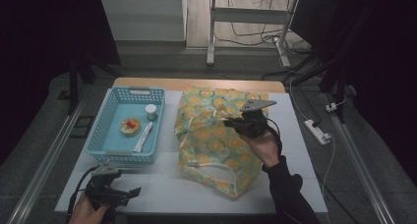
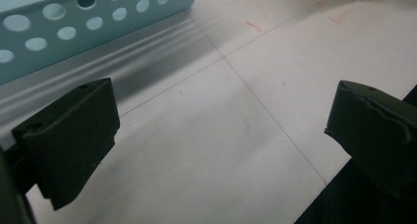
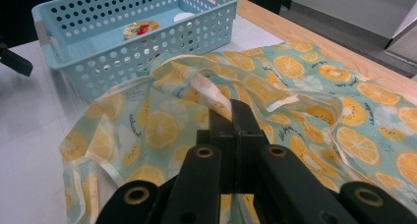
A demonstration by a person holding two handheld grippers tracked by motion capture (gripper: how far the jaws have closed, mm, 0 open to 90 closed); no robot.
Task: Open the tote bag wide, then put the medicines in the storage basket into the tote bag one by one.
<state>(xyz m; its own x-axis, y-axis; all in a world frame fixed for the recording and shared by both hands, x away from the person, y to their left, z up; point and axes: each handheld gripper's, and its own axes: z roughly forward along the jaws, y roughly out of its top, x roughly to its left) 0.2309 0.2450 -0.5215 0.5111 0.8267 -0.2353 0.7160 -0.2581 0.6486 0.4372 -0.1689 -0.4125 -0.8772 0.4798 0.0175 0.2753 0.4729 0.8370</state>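
Note:
A cloth bag (image 1: 211,140) printed with orange slices lies crumpled in the middle of the white table. Over its upper right part is my right gripper (image 1: 231,122), held by a hand in a black sleeve. In the right gripper view its jaws (image 3: 235,111) are pressed together on the bag's (image 3: 305,86) white handle strap (image 3: 206,86), which runs in between them. My left gripper (image 1: 133,190) rests low at the table's front left, just before the blue basket (image 1: 105,123). In the left gripper view it (image 2: 221,130) stands wide open over bare table, nothing between the jaws.
The perforated blue basket (image 3: 147,52) left of the bag holds a round tin (image 1: 130,126), a white tube (image 1: 143,137) and a small jar (image 1: 151,111). Its wall (image 2: 74,22) is close ahead of the left jaws. A power strip (image 1: 317,131) lies off the table's right edge.

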